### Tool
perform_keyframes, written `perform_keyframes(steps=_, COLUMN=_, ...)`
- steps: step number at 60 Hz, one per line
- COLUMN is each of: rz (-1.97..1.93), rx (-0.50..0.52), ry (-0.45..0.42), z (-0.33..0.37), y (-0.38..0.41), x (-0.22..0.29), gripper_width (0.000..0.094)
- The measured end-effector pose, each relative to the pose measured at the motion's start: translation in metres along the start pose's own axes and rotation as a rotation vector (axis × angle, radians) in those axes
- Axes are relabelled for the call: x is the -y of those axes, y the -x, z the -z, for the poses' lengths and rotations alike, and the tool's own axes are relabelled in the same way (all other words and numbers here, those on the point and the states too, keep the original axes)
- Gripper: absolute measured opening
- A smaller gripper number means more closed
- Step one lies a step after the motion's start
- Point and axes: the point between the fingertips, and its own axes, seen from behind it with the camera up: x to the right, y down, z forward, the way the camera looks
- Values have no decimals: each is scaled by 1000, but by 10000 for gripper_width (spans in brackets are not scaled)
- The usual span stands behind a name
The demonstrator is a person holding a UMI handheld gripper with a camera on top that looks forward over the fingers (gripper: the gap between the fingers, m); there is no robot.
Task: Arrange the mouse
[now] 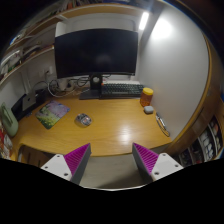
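A small grey mouse (pixel 83 119) lies on the wooden desk (pixel 110 128), well beyond my fingers and a little to their left. A yellow-green pad (pixel 52 113) lies flat on the desk to the left of the mouse, apart from it. My gripper (pixel 112 150) is open and empty, held over the near edge of the desk. Its magenta pads (pixel 76 158) face each other with a wide gap and nothing between them.
A large dark monitor (pixel 96 52) stands at the back with a keyboard (pixel 120 89) in front of it. An orange cup (pixel 147 96), a small dark object (pixel 148 109) and a flat grey device (pixel 162 124) sit on the right. Clutter lines the left edge.
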Motion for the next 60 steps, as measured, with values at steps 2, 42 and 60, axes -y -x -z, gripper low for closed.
perform_keyframes(steps=2, rz=6, rx=9, ry=1, z=-1, y=4, x=0, gripper_width=862)
perform_keyframes(steps=42, rz=94, rx=148, ry=-96, z=-55, y=126, x=9, gripper_width=864)
perform_keyframes(steps=60, rz=87, rx=146, ry=-172, z=-123, y=139, x=23, gripper_width=865)
